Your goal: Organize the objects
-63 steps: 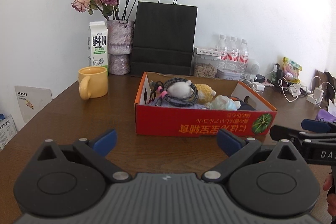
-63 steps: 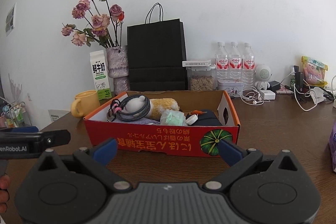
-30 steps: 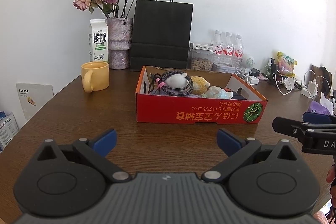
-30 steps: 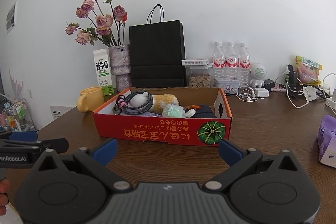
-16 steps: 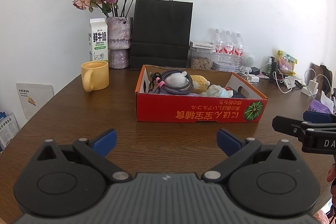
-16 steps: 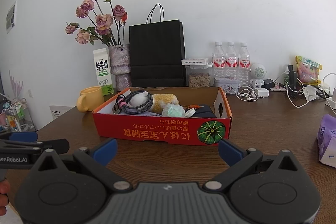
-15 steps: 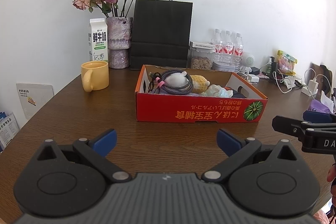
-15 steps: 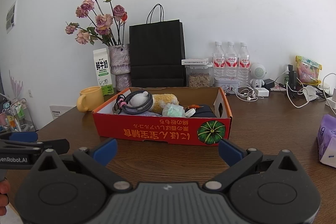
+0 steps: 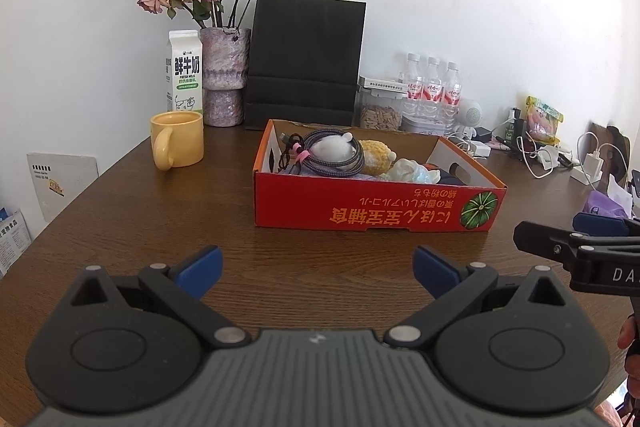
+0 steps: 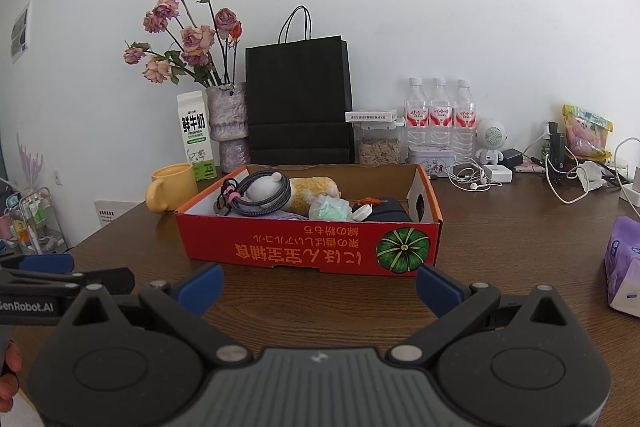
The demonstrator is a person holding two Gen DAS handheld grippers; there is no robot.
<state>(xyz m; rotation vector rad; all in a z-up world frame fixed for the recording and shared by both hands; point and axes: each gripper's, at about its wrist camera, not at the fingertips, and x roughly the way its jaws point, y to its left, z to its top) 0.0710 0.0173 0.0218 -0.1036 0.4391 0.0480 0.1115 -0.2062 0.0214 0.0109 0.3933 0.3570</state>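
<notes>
Left hand-held gripper (image 9: 316, 269): released, blue fingertips spread wide, grasping nothing; held above the bare near part of the table, short of the box.
Right hand-held gripper (image 10: 318, 285): released, blue fingertips spread wide, grasping nothing; pointed at the front wall of the box, apart from it.
Table (image 9: 132, 227): dark brown wood grain; carries all items listed below.
Red cardboard box (image 9: 376, 207): open-topped, at the table centre; pumpkin graphic and inverted yellow print on the front wall; cut-out handle holes in the end walls.
Box contents: coiled braided cable (image 9: 334, 157) with pink tie at the left end, wrapped around a white rounded object; yellow fuzzy item (image 9: 376, 157) just behind it; pale green crumpled item (image 10: 330, 209) mid-box; dark item (image 10: 388, 211) at the right end, with a small white and orange object on it.
Yellow mug (image 9: 178, 139): upright, left of the box, well apart from it.
Milk carton (image 9: 184, 71): upright, behind the mug, beside the vase.
Vase (image 9: 224, 75): holds dried pink roses; against the wall.
Black paper bag (image 9: 306, 59): upright, behind the box.
Water bottles (image 10: 440, 115): three, in a row by the wall, right of the bag.
Purple tissue pack (image 10: 624, 263): near the right table edge.
</notes>
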